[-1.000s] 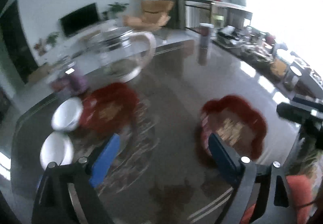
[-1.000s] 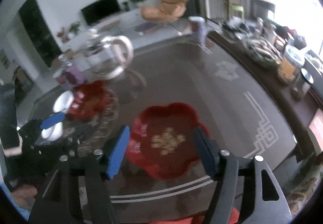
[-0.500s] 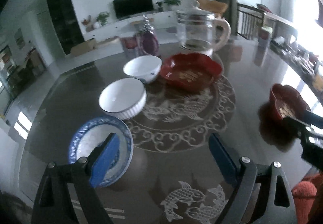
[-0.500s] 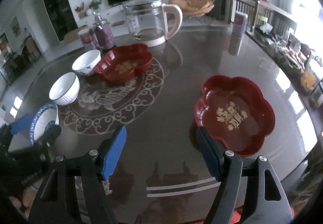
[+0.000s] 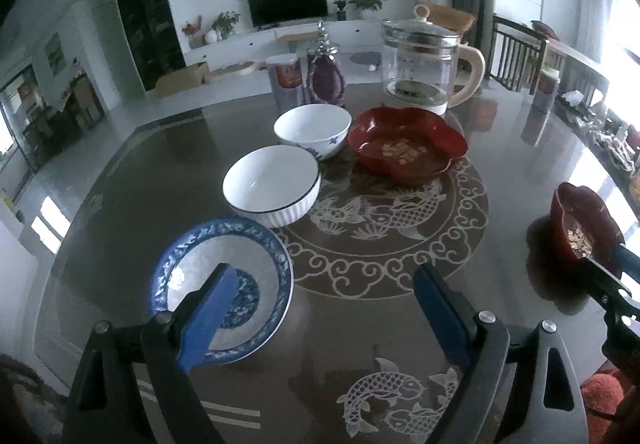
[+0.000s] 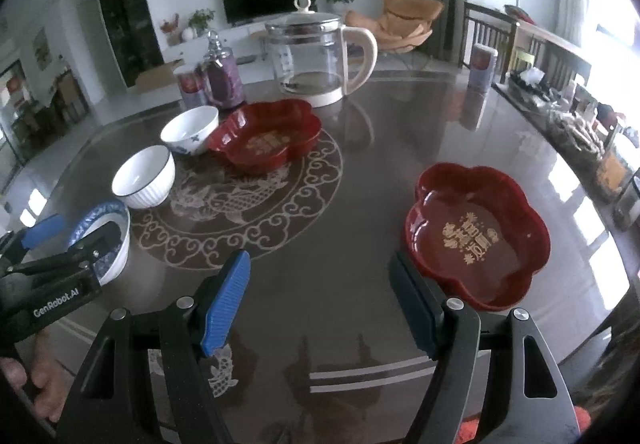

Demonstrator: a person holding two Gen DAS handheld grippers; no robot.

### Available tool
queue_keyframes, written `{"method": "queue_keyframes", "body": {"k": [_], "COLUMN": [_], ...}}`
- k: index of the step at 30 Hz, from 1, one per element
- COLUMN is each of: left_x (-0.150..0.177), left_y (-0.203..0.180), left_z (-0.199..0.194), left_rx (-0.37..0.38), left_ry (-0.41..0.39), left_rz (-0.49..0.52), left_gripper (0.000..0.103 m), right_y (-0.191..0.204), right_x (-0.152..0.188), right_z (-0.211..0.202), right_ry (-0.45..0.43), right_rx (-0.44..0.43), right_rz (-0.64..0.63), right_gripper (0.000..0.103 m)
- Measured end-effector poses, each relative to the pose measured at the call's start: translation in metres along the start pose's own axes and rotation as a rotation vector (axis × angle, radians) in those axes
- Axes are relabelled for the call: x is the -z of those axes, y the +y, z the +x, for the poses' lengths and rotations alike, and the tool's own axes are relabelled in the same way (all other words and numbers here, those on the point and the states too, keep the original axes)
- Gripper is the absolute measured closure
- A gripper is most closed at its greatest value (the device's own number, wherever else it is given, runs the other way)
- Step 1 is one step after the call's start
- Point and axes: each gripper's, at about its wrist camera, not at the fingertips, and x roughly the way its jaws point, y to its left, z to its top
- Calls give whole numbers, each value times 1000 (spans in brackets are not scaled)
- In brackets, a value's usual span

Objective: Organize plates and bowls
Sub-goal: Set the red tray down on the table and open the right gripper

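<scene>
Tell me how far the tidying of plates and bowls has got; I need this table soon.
Nothing looks stacked yet. The ribbed bowl, the flowered bowl, the blue plate and two red dishes all sit apart. The left gripper and right gripper are open and empty, so all the sorting remains.

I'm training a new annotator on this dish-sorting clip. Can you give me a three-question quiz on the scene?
1. True or false: the left gripper grips the blue-patterned plate.
2. How many white bowls stand on the table?
3. Which dish lies nearest the right gripper: A) glass kettle, B) near red flower-shaped dish, C) ribbed white bowl?

Key: 1 false, both grippers are open and empty; 2 two; 3 B.
</scene>
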Motion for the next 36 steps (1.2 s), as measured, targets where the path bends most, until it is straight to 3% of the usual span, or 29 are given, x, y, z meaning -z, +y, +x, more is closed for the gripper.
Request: {"method": "queue_keyframes", "body": {"k": [6, 10, 16, 22, 36], "left_x": [4, 4, -4, -6, -13], "left_y": [-3, -5, -6, -14, -14], "left_z": [4, 5, 13, 12, 31], "left_rx": [-13, -13, 70, 28, 20], "left_ry": [15, 20, 62, 31, 58], "left_rz": [11, 22, 8, 41, 40], "left_gripper": [14, 14, 14, 14, 14], "right_y": [10, 10, 12, 12, 6], "right_x": [3, 7, 10, 12, -16], "right_z": [6, 11, 13, 18, 33], "right_ry": [20, 47, 59, 59, 44], "right_rx": [26, -5, -15, 18, 101], "right_rz": [-27, -20, -26, -43, -76], "right_gripper": [28, 28, 28, 28, 28]}}
